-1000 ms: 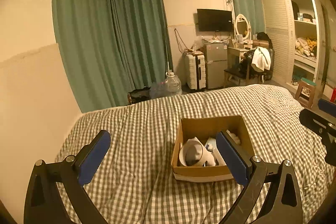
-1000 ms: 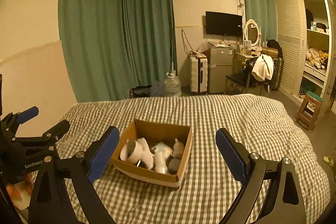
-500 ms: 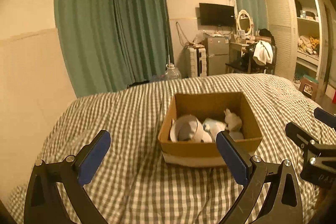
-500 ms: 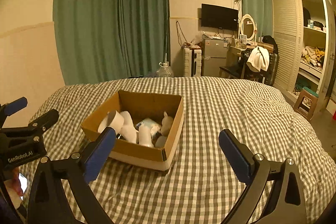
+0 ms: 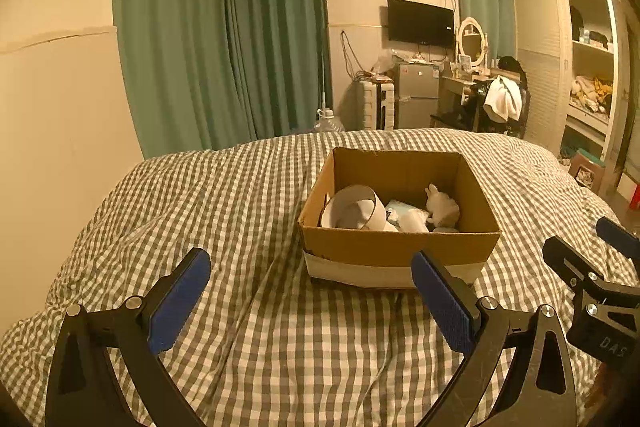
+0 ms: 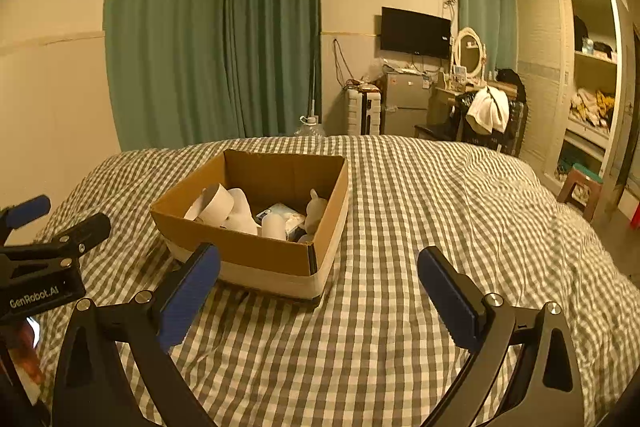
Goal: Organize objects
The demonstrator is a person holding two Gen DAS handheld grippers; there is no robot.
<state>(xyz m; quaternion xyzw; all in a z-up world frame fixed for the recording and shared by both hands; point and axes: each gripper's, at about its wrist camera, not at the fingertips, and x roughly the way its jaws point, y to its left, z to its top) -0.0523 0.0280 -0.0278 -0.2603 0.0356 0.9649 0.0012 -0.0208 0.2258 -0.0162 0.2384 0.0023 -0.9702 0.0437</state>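
Note:
An open cardboard box (image 5: pixel 396 247) (image 6: pixel 256 255) sits on the checked bed cover. Inside lie a white paper roll (image 5: pixel 356 211) (image 6: pixel 214 205), a small pale plush toy (image 5: pixel 440 207) (image 6: pixel 316 211), a packet (image 5: pixel 400 213) (image 6: pixel 282 215) and other white items. My left gripper (image 5: pixel 312 291) is open and empty, just short of the box's near wall. My right gripper (image 6: pixel 320 291) is open and empty, near the box's front right corner. Each gripper shows at the edge of the other's view: the right one (image 5: pixel 600 267) and the left one (image 6: pixel 48 239).
The checked bed (image 5: pixel 240 207) (image 6: pixel 440 207) fills the foreground, with a wall on the left. Beyond it stand green curtains (image 5: pixel 224 47), a water jug (image 5: pixel 328 121), a suitcase (image 5: pixel 378 105), a small fridge (image 5: pixel 416 95), a chair with clothes (image 5: pixel 500 103), shelves (image 5: pixel 592 75) and a stool (image 6: pixel 580 187).
Both grippers have moved forward and down toward the box, which now looks larger and closer. Both stayed open and empty.

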